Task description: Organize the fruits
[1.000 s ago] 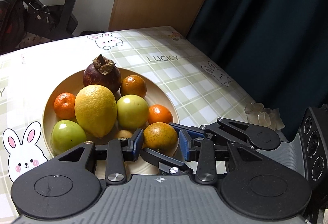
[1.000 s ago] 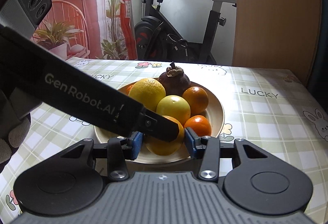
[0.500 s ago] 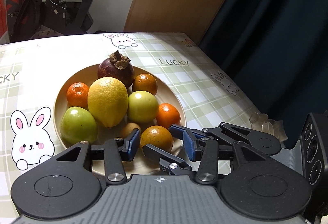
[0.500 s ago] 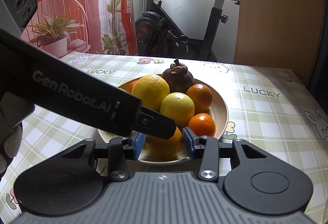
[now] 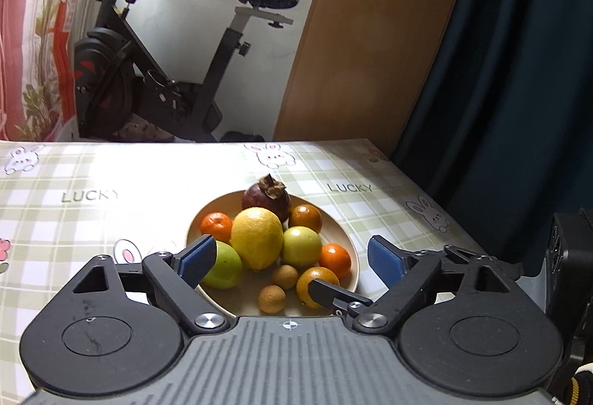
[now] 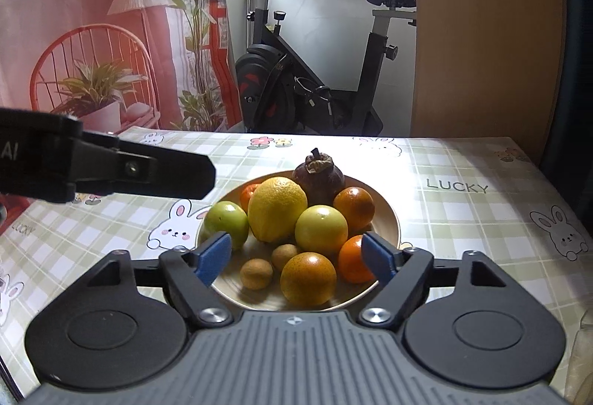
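Observation:
A tan plate [image 5: 353, 258] [image 6: 393, 219] on the checked tablecloth holds a yellow lemon [image 6: 277, 214], a dark mangosteen [image 6: 318, 177], two green apples [image 6: 226, 224], several oranges and two small brown longans [image 6: 257, 273]. The nearest orange [image 6: 308, 279] lies at the plate's front edge. My right gripper [image 6: 296, 254] is open, just short of the plate, its fingers apart from every fruit. My left gripper [image 5: 291, 258] is also open and holds nothing. One of the right gripper's fingers [image 5: 333, 295] covers part of the front orange [image 5: 315, 281] in the left wrist view. A left gripper finger [image 6: 148, 171] reaches in from the left.
An exercise bike [image 6: 315, 86] stands behind the table's far edge, beside a wooden panel [image 5: 363, 53] and a dark curtain [image 5: 519, 71]. The table's right edge [image 5: 444, 216] runs close to the plate. Bare tablecloth [image 6: 481, 238] lies right of the plate.
Both grippers opened wide and drew back and up from the plate. The front orange that sat between their fingers now rests free on the plate.

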Demonstrator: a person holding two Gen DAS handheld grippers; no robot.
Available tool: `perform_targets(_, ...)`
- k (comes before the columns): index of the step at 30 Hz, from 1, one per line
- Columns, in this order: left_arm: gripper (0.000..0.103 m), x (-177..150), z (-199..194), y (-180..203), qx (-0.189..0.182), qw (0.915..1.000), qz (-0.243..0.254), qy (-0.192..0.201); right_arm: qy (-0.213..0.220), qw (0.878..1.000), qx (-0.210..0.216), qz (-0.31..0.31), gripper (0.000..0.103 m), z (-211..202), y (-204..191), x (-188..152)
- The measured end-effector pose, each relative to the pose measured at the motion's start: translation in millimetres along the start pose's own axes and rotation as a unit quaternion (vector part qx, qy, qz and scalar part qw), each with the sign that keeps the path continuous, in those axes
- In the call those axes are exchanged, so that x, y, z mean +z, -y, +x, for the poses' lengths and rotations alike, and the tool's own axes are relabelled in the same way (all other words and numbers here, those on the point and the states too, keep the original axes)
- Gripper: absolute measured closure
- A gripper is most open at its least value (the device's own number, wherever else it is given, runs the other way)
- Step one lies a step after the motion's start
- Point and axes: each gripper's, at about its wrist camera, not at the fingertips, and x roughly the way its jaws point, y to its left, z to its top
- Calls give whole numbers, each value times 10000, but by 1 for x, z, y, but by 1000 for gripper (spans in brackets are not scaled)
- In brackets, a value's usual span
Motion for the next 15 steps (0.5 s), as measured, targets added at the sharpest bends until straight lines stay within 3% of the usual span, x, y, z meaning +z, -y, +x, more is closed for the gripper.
perform_targets(6,9,5,-38,-5,682,9970,-23,372,99,9996,-50,257,5,-29,-8,17)
perform_targets(10,8,7,-64,-14,725,9957,-266,508,47,9994,-47,336,5,-44,-17,26)
perform_targets(15,8,6,-90,-20,1084,9917,-429,535,0,9990,54,444,3,-63,-28,34)
